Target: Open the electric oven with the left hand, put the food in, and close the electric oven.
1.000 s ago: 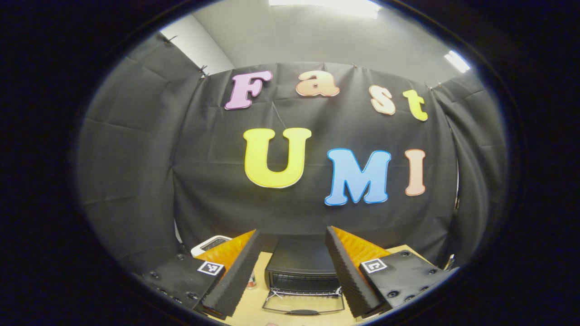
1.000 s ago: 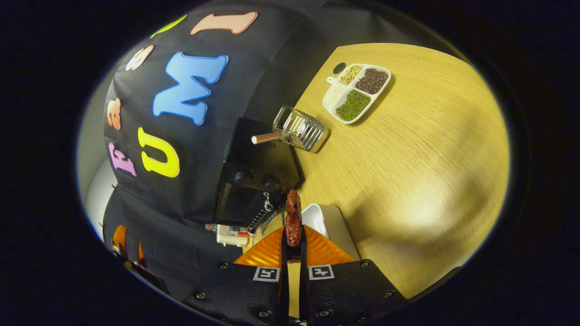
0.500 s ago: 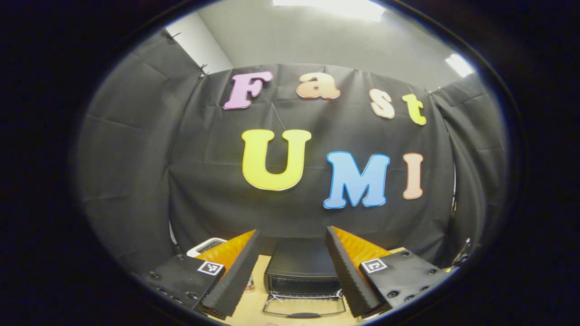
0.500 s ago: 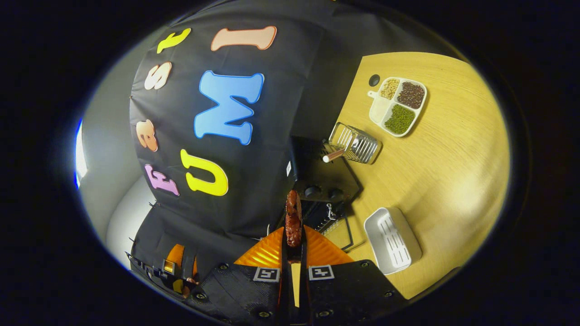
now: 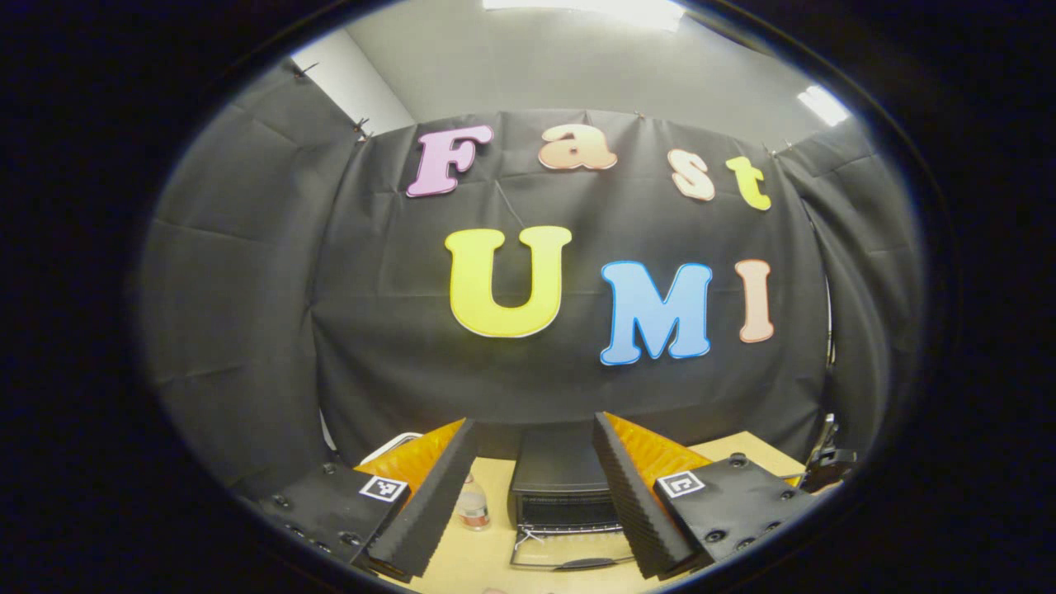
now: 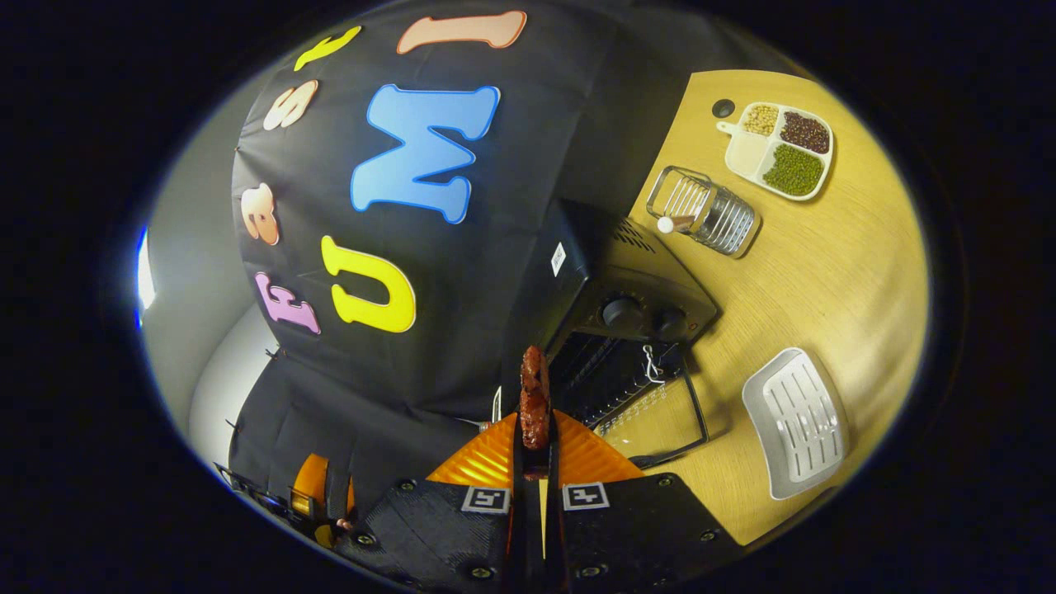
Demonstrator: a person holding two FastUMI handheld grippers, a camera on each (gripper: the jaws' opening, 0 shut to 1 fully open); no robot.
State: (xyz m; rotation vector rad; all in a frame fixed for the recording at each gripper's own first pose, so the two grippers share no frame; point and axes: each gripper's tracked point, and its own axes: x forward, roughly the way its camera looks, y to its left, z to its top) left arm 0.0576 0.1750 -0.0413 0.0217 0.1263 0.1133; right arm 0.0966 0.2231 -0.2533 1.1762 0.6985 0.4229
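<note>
Jaws of the right gripper are pressing together on a dark reddish piece of food, which is standing up between them and sticking out past their ends. In the right gripper view this gripper is riding above the tabletop, rolled so that the booth wall is lying to the left and the wood to the right, with the food hanging in front of the electric oven. That oven is sitting at the back of the tabletop against the cloth, its glass door dropped open and lying flat, the wire rack inside showing. Jaws of the left gripper are standing wide apart, holding nothing, pointing level toward the oven, which is sitting between them farther off, apart from both. A small bottle is standing just beside the oven on the tabletop. In the right gripper view, a white ridged tray is lying empty near the open door. Beyond the oven, a wire basket with a pale handle is resting on its side, and a white divided dish is carrying pale beans, dark beans and green beans in three compartments, its fourth looking bare.
</note>
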